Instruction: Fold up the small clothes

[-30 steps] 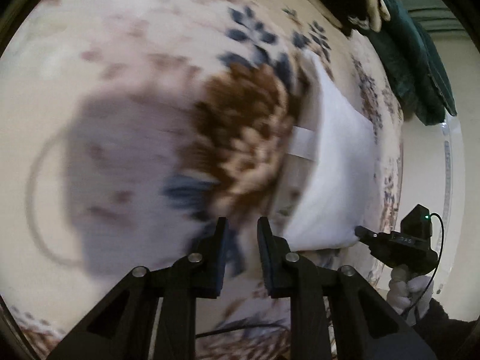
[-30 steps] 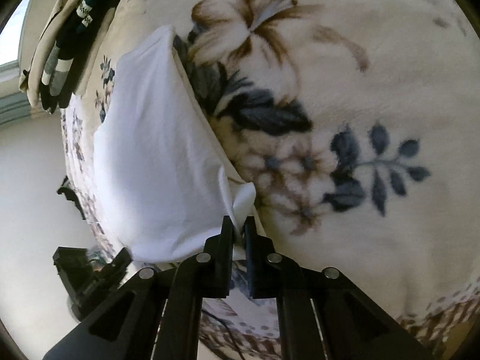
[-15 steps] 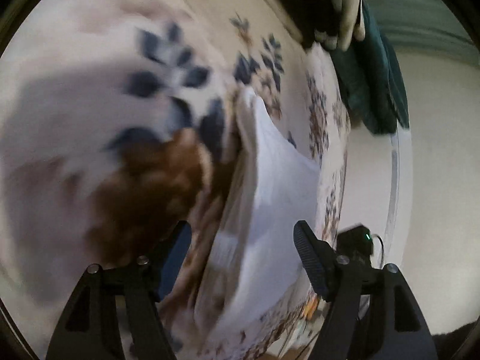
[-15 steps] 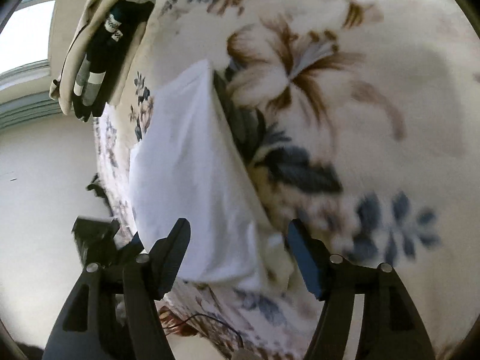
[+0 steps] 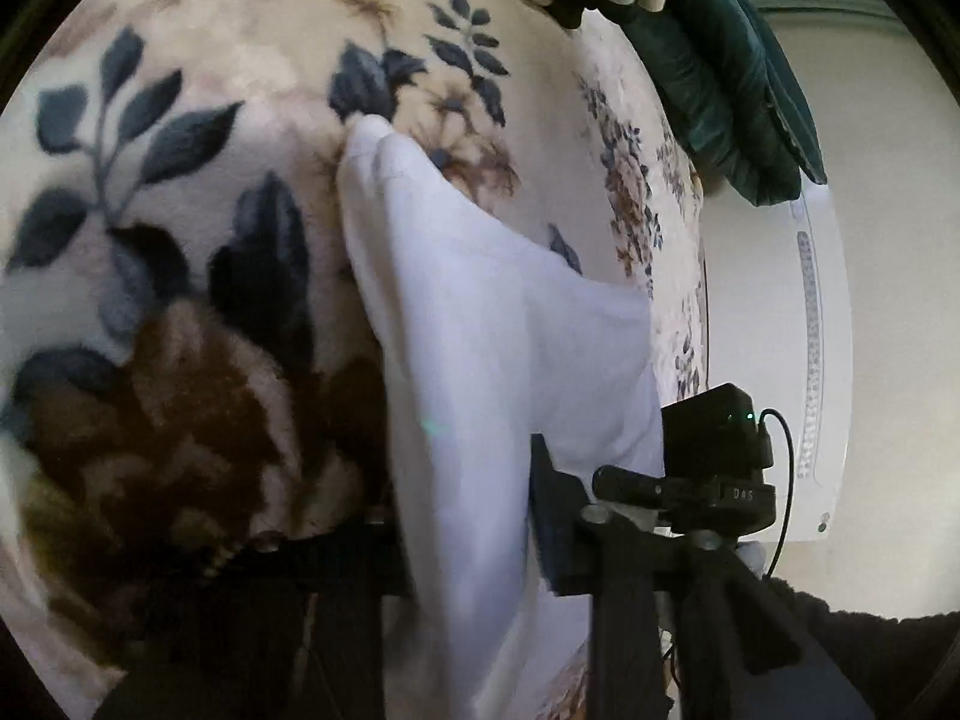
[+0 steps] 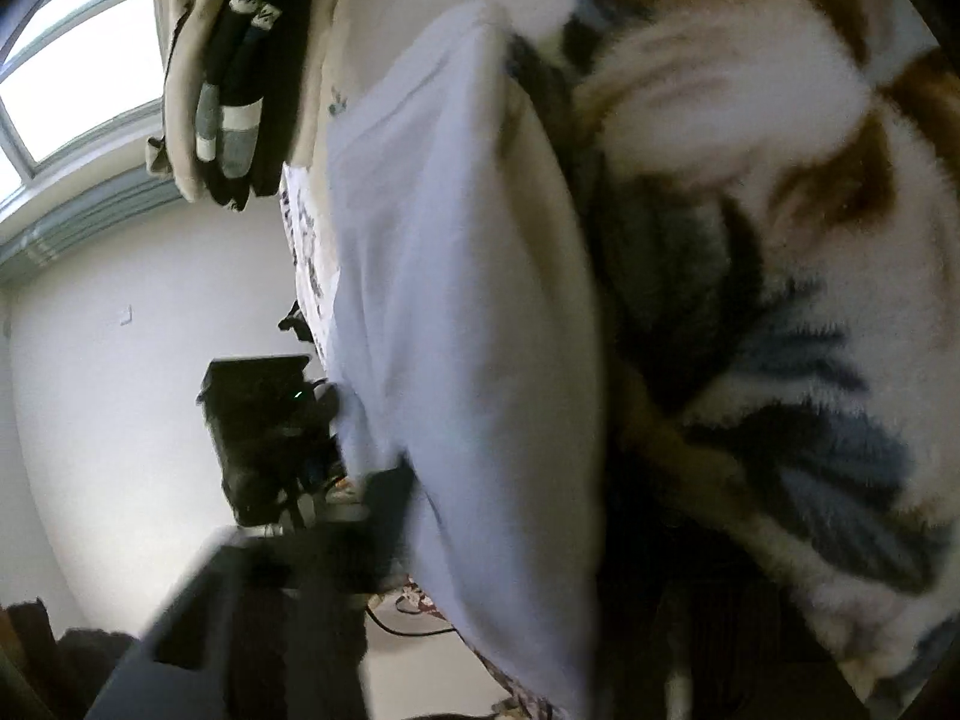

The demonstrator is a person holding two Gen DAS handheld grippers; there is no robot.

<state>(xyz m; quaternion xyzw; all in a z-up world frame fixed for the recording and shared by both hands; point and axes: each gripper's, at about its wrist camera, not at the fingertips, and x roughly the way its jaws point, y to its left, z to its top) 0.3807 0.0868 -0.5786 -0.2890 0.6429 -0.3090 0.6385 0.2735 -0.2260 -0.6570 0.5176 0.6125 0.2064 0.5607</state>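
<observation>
1. White garment (image 5: pixel 480 324) lies on the floral blanket (image 5: pixel 180 192), near the edge of the bed. It looks already folded into a narrow panel; how many layers, I cannot tell.
2. My left gripper (image 5: pixel 462 516): jaws closing, with the near end of the cloth running down between them. Right finger (image 5: pixel 555 516) sits against the fabric; the left one is lost in shadow behind the cloth. Narrow gap, and I read it as a pinch taking hold.
3. My right gripper (image 6: pixel 510 540): jaws closing as well, the white cloth between them. This view is blurred and dark low down, so the pad contact is a judgement, not a clear sight.
4. Progress: partway, I judge. Left to do: carry this end over for another fold, flatten it, then set it aside.
5. Around: a pile of dark and cream clothes (image 6: pixel 228 78) at the far end of the bed, a dark green bundle (image 5: pixel 732 96) beside it, a window (image 6: pixel 66 66) and a bare white wall beyond.
6. Obstacles: none on the blanket next to the garment. The bed edge is close, so cloth could slide off.
</observation>
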